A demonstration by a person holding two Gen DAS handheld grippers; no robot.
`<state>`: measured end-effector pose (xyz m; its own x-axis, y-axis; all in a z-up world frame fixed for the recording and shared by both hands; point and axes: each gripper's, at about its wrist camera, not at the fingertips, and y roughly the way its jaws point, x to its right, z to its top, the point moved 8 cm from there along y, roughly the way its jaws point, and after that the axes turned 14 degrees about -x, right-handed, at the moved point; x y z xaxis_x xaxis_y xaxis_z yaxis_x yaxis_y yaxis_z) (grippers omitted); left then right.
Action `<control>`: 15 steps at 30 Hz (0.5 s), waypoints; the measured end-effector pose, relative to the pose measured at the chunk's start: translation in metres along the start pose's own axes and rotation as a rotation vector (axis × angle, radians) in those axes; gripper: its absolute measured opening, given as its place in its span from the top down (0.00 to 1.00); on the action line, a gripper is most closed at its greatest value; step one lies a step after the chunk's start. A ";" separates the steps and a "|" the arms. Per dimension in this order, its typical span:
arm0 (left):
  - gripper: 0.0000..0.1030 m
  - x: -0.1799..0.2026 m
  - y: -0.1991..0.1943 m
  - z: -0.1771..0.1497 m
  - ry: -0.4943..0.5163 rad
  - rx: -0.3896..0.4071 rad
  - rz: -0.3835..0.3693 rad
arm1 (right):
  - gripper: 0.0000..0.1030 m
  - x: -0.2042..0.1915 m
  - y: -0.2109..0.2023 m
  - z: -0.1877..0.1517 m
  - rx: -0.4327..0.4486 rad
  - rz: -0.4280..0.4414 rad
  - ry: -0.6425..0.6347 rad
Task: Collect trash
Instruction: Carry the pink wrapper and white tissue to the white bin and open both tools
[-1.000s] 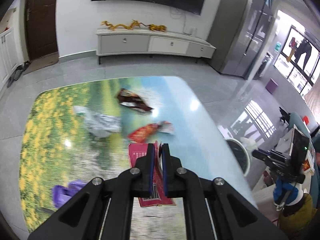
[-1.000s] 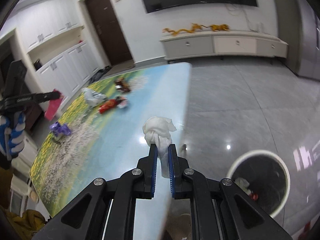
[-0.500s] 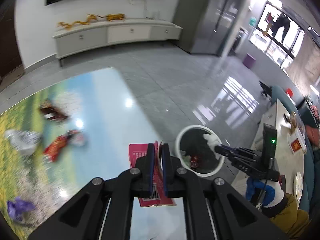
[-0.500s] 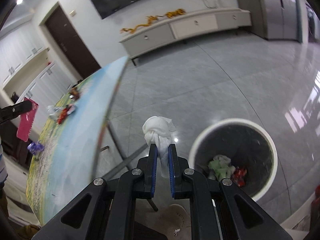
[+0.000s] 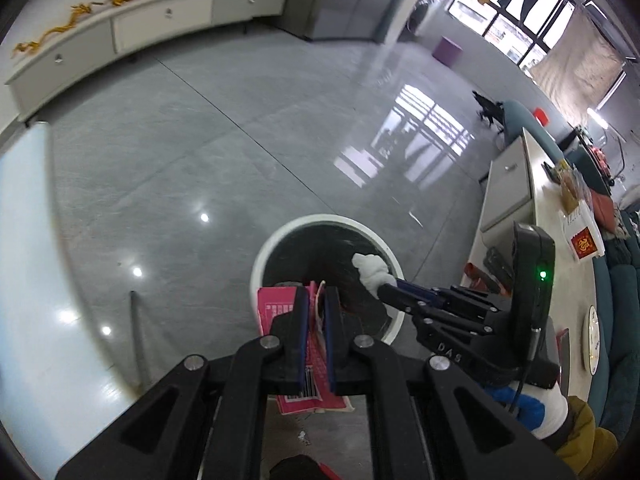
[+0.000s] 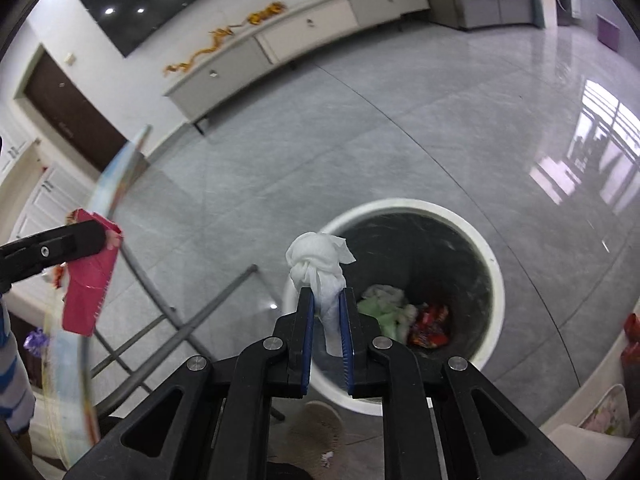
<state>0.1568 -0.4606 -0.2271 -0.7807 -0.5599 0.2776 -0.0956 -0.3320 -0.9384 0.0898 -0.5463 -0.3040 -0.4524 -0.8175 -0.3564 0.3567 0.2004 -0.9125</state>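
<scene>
My left gripper (image 5: 316, 300) is shut on a pink paper package (image 5: 280, 312) and holds it at the near rim of a white round trash bin (image 5: 280, 236) on the floor. My right gripper (image 6: 325, 300) is shut on a crumpled white tissue (image 6: 318, 260) and holds it over the bin's (image 6: 492, 264) near left rim. The bin holds green, white and red trash (image 6: 404, 314). The right gripper also shows in the left wrist view (image 5: 384, 288) with the tissue (image 5: 370, 266) over the bin. The left gripper (image 6: 100, 236) with the pink package (image 6: 88, 288) shows in the right wrist view.
The table's edge (image 6: 108, 184) with metal legs (image 6: 216, 300) stands left of the bin. A purple wrapper (image 6: 34, 338) lies on it. A long white cabinet (image 6: 288, 36) runs along the far wall. A white counter (image 5: 536, 200) with items stands right of the bin.
Both grippers swung from the table toward the bin on the floor. The tissue and the pink package now hang at the bin's rim.
</scene>
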 end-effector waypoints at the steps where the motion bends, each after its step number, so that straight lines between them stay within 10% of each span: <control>1: 0.93 0.002 0.007 0.004 0.000 -0.009 -0.008 | 0.86 0.004 0.002 0.002 -0.006 -0.005 0.010; 5: 0.91 0.008 0.035 0.021 -0.005 -0.033 -0.033 | 0.85 0.023 0.012 0.007 -0.015 -0.024 0.064; 7: 0.88 0.010 0.043 0.027 -0.012 -0.044 -0.061 | 0.63 0.030 0.017 0.008 -0.022 -0.026 0.099; 12: 0.50 0.008 0.034 0.028 -0.021 -0.021 -0.104 | 0.56 0.034 0.018 0.001 -0.029 -0.061 0.133; 15: 0.49 0.005 0.021 0.021 -0.020 0.006 -0.101 | 0.56 0.028 0.010 -0.002 -0.012 -0.067 0.131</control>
<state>0.1644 -0.4863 -0.2409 -0.7546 -0.5388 0.3746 -0.1691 -0.3919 -0.9043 0.0791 -0.5664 -0.3235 -0.5784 -0.7518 -0.3167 0.3121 0.1547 -0.9374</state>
